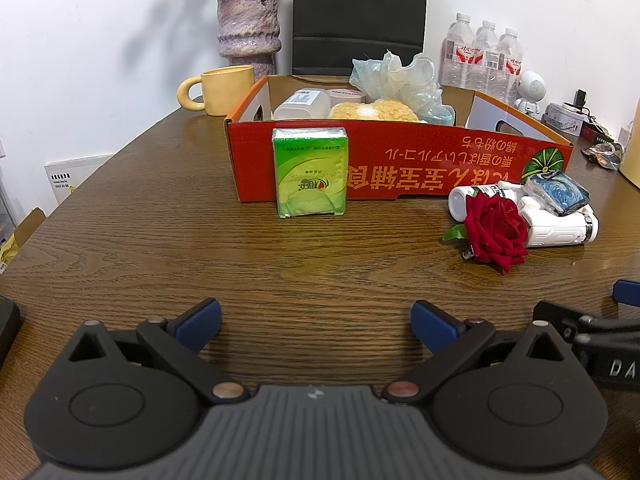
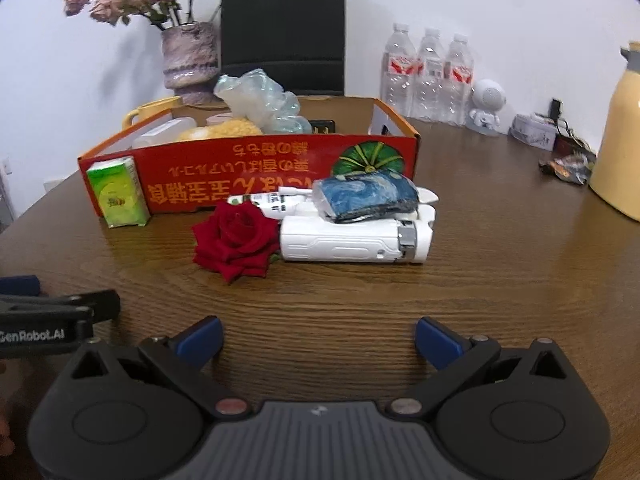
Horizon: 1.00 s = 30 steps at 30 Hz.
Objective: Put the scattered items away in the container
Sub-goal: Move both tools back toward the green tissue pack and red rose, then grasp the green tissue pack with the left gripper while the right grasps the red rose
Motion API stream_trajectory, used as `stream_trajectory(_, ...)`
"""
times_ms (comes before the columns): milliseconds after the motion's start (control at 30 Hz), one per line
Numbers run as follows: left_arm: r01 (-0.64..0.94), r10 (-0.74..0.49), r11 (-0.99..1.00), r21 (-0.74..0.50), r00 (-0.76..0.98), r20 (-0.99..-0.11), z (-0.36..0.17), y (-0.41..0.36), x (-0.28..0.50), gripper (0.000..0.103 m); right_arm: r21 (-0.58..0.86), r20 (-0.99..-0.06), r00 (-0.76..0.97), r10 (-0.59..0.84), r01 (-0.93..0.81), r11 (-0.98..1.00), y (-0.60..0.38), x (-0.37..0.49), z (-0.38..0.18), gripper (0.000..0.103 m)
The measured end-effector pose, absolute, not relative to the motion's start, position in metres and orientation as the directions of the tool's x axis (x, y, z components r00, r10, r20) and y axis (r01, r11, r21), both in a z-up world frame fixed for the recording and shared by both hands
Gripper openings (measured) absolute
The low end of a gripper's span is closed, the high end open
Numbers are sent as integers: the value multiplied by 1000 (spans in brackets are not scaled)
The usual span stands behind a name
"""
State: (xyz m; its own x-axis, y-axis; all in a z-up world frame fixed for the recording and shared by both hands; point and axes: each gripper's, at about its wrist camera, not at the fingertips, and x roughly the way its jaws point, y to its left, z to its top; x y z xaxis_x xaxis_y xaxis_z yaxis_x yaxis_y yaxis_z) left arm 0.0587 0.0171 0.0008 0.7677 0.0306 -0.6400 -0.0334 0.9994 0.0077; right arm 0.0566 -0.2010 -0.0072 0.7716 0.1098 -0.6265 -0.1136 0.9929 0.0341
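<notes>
Both grippers hover low over the wooden table (image 1: 160,240), each with its blue-padded jaws spread wide and empty: the left gripper (image 1: 316,322) faces the green tissue pack (image 1: 309,172), the right gripper (image 2: 318,340) faces the cluster of loose things. The tissue pack stands upright against the front wall of the red cardboard box (image 1: 400,160); it looks light and squashy, so a grip across its narrow sides should hold, though the film wrap may slip. The red rose (image 2: 236,240) is soft and easily crushed, best pinched low at its base. The white device (image 2: 352,240) lies flat, rigid and probably the heaviest; its long, smooth body suits a grip across the middle. A blue wrapped packet (image 2: 364,196) rests on top of it and a small white bottle (image 2: 276,200) lies just behind, so both could shift. The box already holds several items on its left side, with room on the right, and its front wall must be cleared.
</notes>
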Motion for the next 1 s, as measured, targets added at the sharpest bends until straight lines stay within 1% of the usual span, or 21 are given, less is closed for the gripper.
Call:
stream_trajectory(67, -33, 31, 999, 8, 768, -640, 1, 17, 59, 103, 50, -627, 771, 114, -106, 993, -204, 57, -7, 103)
stream_trajectory(567, -33, 30, 999, 7, 768, -639, 1, 16, 59, 103, 43, -628, 770, 111, -108, 993, -203, 58, -7, 103)
stream_trajectory(700, 7, -15, 1000, -15, 783, -622, 4, 20, 64, 103, 27, -638, 760, 122, -136, 990, -199, 60, -7, 103)
stream_trajectory(733, 31, -33, 999, -13, 795, -606, 6, 20, 68, 103, 27, -642, 754, 135, -154, 988, -197, 63, -6, 103)
stream_trajectory(833, 56, -31, 998, 28, 825, -565, 17, 19, 92, 103, 9, -641, 750, 163, -205, 979, -188, 77, -6, 103)
stream_trajectory(1000, 88, -57, 996, 29, 828, -558, 24, 20, 140, 103, 11, -673, 718, 179, -232, 973, -169, 112, -2, 103)
